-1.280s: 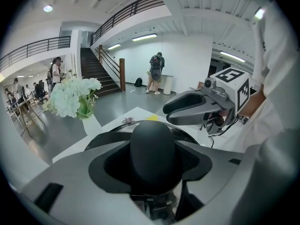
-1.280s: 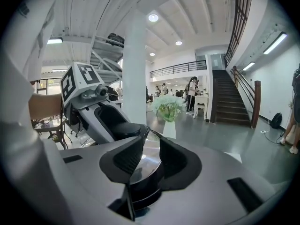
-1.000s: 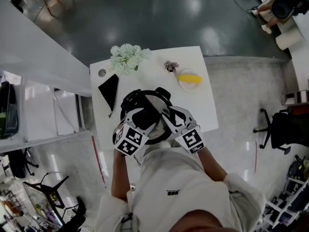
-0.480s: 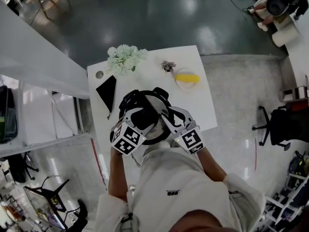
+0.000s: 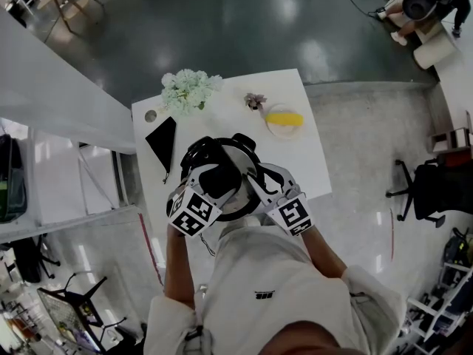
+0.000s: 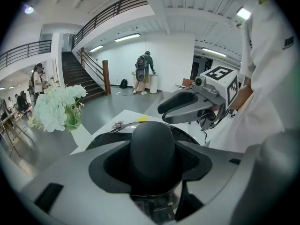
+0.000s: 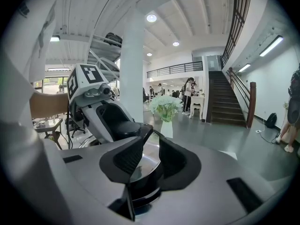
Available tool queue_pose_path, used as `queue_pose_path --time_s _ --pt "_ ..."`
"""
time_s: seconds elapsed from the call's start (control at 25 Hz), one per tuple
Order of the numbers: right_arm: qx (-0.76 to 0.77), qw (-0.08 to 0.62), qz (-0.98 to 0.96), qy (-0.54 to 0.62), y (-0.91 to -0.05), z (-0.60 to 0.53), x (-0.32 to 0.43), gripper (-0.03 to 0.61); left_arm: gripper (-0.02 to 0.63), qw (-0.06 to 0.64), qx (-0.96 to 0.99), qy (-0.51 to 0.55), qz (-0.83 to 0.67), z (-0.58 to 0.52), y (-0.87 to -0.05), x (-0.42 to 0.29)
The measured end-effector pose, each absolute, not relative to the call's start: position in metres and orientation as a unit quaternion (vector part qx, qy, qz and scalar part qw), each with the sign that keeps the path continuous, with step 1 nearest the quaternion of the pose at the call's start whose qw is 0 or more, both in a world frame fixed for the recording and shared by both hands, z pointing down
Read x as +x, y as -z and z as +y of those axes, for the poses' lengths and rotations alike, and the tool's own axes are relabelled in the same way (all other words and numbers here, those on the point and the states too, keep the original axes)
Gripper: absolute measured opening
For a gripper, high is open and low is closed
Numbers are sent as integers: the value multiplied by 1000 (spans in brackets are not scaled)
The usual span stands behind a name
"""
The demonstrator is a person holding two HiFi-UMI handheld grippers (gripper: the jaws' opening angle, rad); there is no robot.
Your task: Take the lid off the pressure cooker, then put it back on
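Your left gripper point(image 6: 151, 165) clasped the lid's knob point(image 6: 152, 139), the lid point(image 5: 235, 152) seated on the pressure cooker point(image 5: 198, 152) on the table point(image 5: 295, 161). Your right gripper point(image 7: 145, 161) seemingly pinched its side handle point(image 7: 140, 191). Removal looked pending: twist, then lift straight.

At near edge of table point(image 5: 314, 165): pressure cooker point(image 5: 198, 152), lid point(image 6: 152, 149) on. Left of it: pouch point(image 5: 162, 140). Behind, left to right: flowers point(image 5: 188, 91), sprig point(image 5: 255, 100), plate point(image 5: 284, 121).

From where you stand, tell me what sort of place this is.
Probably a big open-plan office or lab hall, not a home kitchen: a dark staircase with railings climbs to a mezzanine, and a black wheeled office chair stands on the wide glossy floor.
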State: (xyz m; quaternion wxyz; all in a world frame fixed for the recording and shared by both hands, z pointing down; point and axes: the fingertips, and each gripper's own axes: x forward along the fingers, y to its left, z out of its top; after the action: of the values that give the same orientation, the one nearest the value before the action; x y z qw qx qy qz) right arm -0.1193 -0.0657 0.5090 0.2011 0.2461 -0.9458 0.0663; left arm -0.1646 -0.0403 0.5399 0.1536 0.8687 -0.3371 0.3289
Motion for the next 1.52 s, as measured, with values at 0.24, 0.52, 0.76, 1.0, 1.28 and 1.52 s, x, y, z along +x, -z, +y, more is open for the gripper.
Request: queue_pose_path --time_s 0.24,0.52,0.76,1.0,1.28,1.52 --pt "248 199 -946 -64 -507 -65 -117 107 287 156 872 -319 -338 -39 -536 -166" --pt "246 197 -947 -62 -505 -63 -120 107 287 161 871 -308 -346 -39 -530 -170" --pt "247 191 -948 -57 -503 -63 -121 107 287 155 872 -308 -347 -39 -523 -173" --pt "249 181 -950 -56 -493 -63 -119 107 287 152 873 -306 -347 -37 -515 -172" --pt "248 169 -953 -52 -482 -62 -117 107 287 143 874 -303 -352 -35 -503 -171" --pt "249 147 -956 -38 -472 -65 -112 107 287 134 877 -300 -350 -38 -490 -162"
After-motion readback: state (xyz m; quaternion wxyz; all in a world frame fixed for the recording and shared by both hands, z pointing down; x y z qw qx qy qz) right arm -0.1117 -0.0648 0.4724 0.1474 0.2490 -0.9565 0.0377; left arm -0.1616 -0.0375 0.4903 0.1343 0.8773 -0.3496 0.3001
